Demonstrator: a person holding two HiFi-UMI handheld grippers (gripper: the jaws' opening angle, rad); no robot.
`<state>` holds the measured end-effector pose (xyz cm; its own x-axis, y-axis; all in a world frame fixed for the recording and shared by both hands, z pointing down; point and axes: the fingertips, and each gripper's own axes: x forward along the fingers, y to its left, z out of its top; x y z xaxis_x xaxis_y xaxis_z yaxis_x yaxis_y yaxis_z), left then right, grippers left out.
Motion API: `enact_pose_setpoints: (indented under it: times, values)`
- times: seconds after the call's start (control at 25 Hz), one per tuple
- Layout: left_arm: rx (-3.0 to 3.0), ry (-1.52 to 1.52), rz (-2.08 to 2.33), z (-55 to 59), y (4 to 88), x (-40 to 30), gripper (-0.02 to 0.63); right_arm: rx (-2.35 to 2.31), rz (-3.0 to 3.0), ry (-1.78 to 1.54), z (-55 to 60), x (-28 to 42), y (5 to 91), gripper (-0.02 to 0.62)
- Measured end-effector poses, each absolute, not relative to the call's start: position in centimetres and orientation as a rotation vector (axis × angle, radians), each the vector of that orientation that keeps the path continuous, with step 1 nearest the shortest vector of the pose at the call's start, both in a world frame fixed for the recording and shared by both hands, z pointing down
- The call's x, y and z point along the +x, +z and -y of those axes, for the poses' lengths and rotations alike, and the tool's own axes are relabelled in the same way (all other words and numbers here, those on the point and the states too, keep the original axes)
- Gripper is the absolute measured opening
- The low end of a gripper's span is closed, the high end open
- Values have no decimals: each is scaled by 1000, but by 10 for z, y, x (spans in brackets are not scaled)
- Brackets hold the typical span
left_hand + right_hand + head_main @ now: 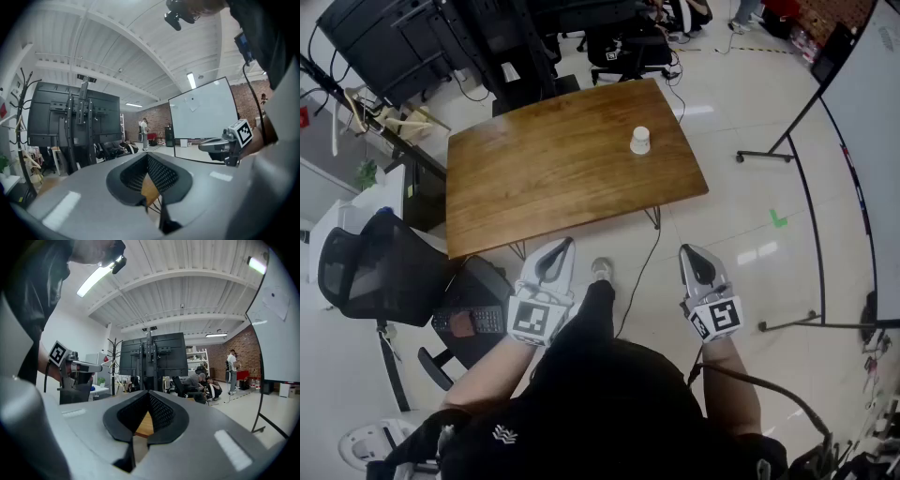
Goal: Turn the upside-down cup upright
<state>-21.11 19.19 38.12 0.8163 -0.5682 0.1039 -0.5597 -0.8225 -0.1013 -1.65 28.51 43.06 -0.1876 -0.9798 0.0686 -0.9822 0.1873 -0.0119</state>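
1. Left gripper (565, 242) and right gripper (686, 249) were held side by side, short of the wooden table (544, 187). The white cup (639, 141) stood mouth-down with its axis vertical, near the table's far right corner.
2. Left gripper view: jaws together, empty, aimed roughly level.
3. Right gripper view: jaws together, empty, level.

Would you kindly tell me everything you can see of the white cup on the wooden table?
The cup is small, plain and white; whether it is paper or plastic cannot be told. It stands straight but upside down, with its narrower closed end up and its wider mouth down on the wooden table. It is alone near the table's right edge, towards the far corner in the head view. Only the tabletop touches it.
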Motion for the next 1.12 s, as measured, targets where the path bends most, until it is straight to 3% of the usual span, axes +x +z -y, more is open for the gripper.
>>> enact_pose_setpoints:
  times: [0.44, 0.6, 0.72, 0.92, 1.12]
  values:
    - [-2944, -181, -876, 10, 405, -110, 0, 1927, 2284, 58, -87, 64, 424, 2]
    - [-2947, -204, -841, 53, 408, -71, 0, 2054, 2110, 257, -42, 108, 458, 3]
    - [-2997, -206, -832, 61, 413, -52, 0, 1966, 2153, 396, -18, 112, 483, 152]
    - [-2955, -302, -957, 81, 420, -55, 0, 1854, 2138, 531, 13, 131, 525, 109]
    - [-2840, -350, -1283, 104, 413, -112, 0, 1751, 2144, 699, 44, 147, 577, 97]
